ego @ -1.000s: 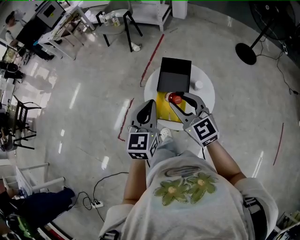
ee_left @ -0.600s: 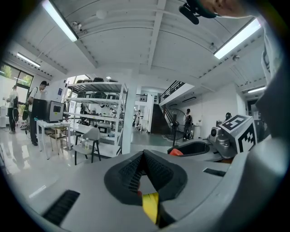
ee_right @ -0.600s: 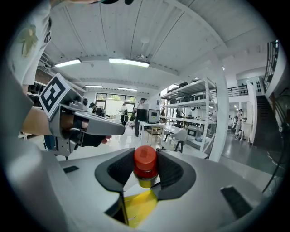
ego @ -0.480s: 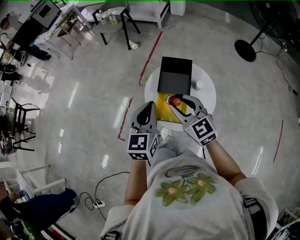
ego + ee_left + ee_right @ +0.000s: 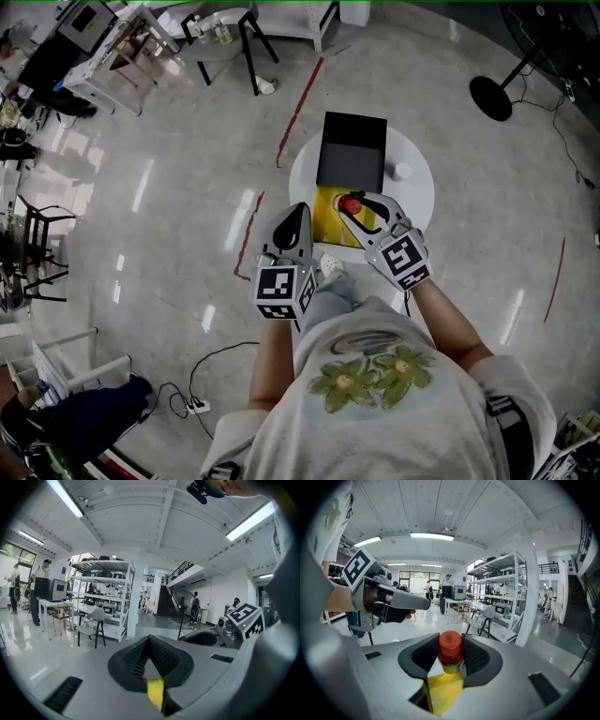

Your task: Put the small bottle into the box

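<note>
Just short of the box [image 5: 352, 150], the right claw [image 5: 356, 202] clasps the small bottle [image 5: 450, 651] at its red cap, for transfer. Left claw [image 5: 299, 214]: closed, empty, spare.

L gripper [image 5: 298, 211]: jaws together, tips meeting, nothing betw. them. Points fwd, slightly down. Marker cube [image 5: 284, 291] at its rear.
R gripper [image 5: 358, 204]: jaws part-way apart, pads pressed on bottle [image 5: 450, 645], red cap up betw. tips. Points fwd, tilted down.
L forearm [image 5: 266, 361] & R forearm [image 5: 448, 323] bare, stretched fwd; R angled inward.
Grippers side by side, not touching; R tips slightly ahead of L.
</note>
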A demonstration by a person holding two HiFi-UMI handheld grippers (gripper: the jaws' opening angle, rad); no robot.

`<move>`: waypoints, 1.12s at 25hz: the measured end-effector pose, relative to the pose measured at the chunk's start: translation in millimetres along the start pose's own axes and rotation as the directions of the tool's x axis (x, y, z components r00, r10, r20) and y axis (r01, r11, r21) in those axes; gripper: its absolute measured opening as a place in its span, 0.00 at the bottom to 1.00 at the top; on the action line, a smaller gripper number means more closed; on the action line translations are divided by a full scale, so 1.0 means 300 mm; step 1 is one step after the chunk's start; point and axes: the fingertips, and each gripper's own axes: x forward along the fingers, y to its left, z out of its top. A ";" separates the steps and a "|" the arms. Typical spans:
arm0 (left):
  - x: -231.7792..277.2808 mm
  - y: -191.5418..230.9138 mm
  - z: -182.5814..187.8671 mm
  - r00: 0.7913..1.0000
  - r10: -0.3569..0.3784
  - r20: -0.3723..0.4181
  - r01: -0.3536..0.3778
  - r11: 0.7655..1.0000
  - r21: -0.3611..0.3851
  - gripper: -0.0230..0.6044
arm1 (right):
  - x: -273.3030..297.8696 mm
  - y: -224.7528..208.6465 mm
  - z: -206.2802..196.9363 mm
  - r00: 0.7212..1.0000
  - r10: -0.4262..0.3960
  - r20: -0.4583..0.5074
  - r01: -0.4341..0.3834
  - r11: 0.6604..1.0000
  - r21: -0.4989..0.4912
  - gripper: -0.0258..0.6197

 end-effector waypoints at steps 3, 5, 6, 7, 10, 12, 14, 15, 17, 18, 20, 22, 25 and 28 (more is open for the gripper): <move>0.019 0.022 -0.003 1.000 0.001 -0.011 -0.001 1.000 -0.006 0.04 | 0.027 -0.006 -0.012 1.000 0.008 -0.019 -0.008 1.000 0.002 0.28; 0.031 0.036 -0.007 1.000 0.001 -0.017 -0.002 1.000 -0.008 0.04 | 0.043 -0.007 -0.025 0.999 0.013 -0.031 -0.013 1.000 0.002 0.28; 0.037 0.042 -0.010 1.000 0.001 -0.020 -0.001 1.000 -0.010 0.04 | 0.050 -0.007 -0.032 0.999 0.016 -0.037 -0.016 1.000 0.003 0.28; 0.043 0.047 -0.013 1.000 0.000 -0.023 0.000 1.000 -0.011 0.04 | 0.058 -0.008 -0.040 0.999 0.017 -0.041 -0.017 1.000 0.004 0.28; 0.064 0.060 -0.020 1.000 -0.002 -0.031 0.002 1.000 -0.014 0.04 | 0.076 -0.014 -0.060 0.998 0.021 -0.053 -0.020 1.000 0.007 0.28; 0.073 0.068 -0.028 0.999 -0.003 -0.038 0.002 1.000 -0.016 0.04 | 0.087 -0.013 -0.073 0.998 0.022 -0.063 -0.022 1.000 0.010 0.28; 0.078 0.076 -0.037 0.999 -0.004 -0.045 0.003 1.000 -0.019 0.04 | 0.097 -0.010 -0.087 0.997 0.024 -0.072 -0.023 1.000 0.014 0.28; 0.082 0.079 -0.041 0.999 -0.005 -0.049 0.004 1.000 -0.020 0.04 | 0.102 -0.010 -0.094 0.997 0.026 -0.076 -0.025 1.000 0.016 0.28; 0.095 0.083 -0.048 0.998 -0.007 -0.056 0.005 1.000 -0.024 0.04 | 0.113 -0.017 -0.109 0.996 0.029 -0.087 -0.027 0.999 0.018 0.28; 0.100 0.086 -0.051 0.998 -0.008 -0.060 0.006 1.000 -0.025 0.04 | 0.118 -0.021 -0.115 0.995 0.030 -0.092 -0.028 0.999 0.019 0.28; 0.106 0.093 -0.058 0.998 -0.008 -0.066 0.006 1.000 -0.027 0.04 | 0.128 -0.023 -0.129 0.994 0.031 -0.103 -0.029 0.999 0.023 0.28; 0.107 0.100 -0.066 0.998 -0.007 -0.068 0.005 1.000 -0.029 0.04 | 0.134 -0.021 -0.142 0.993 0.033 -0.110 -0.030 0.999 0.025 0.28; 0.110 0.114 -0.071 0.997 -0.005 -0.071 0.002 0.999 -0.032 0.04 | 0.148 -0.022 -0.158 0.992 0.035 -0.120 -0.032 0.999 0.027 0.28; 0.116 0.121 -0.076 0.997 -0.005 -0.077 0.002 0.999 -0.035 0.04 | 0.161 -0.024 -0.173 0.990 0.039 -0.133 -0.035 0.999 0.032 0.28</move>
